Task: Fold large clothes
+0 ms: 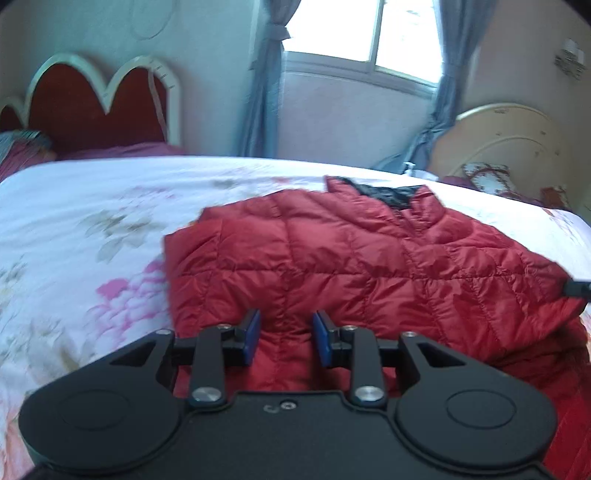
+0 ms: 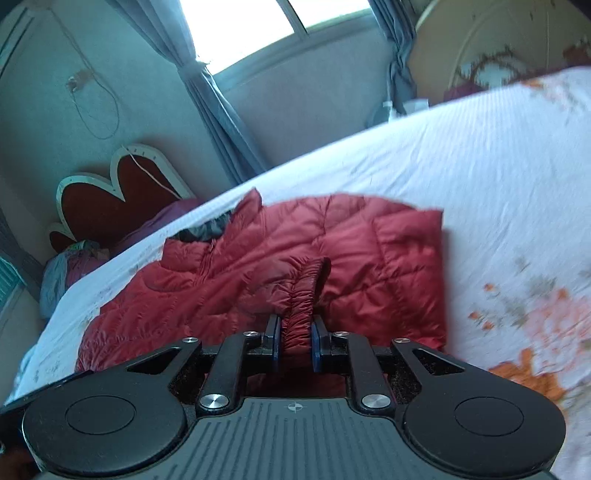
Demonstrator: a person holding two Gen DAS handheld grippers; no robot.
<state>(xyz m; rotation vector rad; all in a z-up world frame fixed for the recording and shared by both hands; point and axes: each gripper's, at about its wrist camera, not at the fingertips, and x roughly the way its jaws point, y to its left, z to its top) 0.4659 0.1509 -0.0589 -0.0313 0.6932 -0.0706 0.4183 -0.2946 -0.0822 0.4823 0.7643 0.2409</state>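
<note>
A red quilted puffer jacket (image 1: 369, 251) lies spread on the floral bedsheet (image 1: 92, 206), its black collar lining (image 1: 388, 194) at the far side. My left gripper (image 1: 286, 317) hovers at the jacket's near edge. Its blue pads (image 1: 253, 332) stand apart, with jacket fabric lying between them. In the right wrist view the jacket (image 2: 388, 258) lies partly folded. My right gripper (image 2: 295, 321) is shut on a gathered elastic cuff (image 2: 303, 295), which rises in a ridge from between the pads.
The white bedsheet (image 2: 498, 166) stretches wide on both sides of the jacket. A red scalloped headboard (image 1: 92, 103) and pillows stand at the left, with a curtained window (image 1: 362, 29) behind. At the right is a cream headboard (image 1: 509, 136).
</note>
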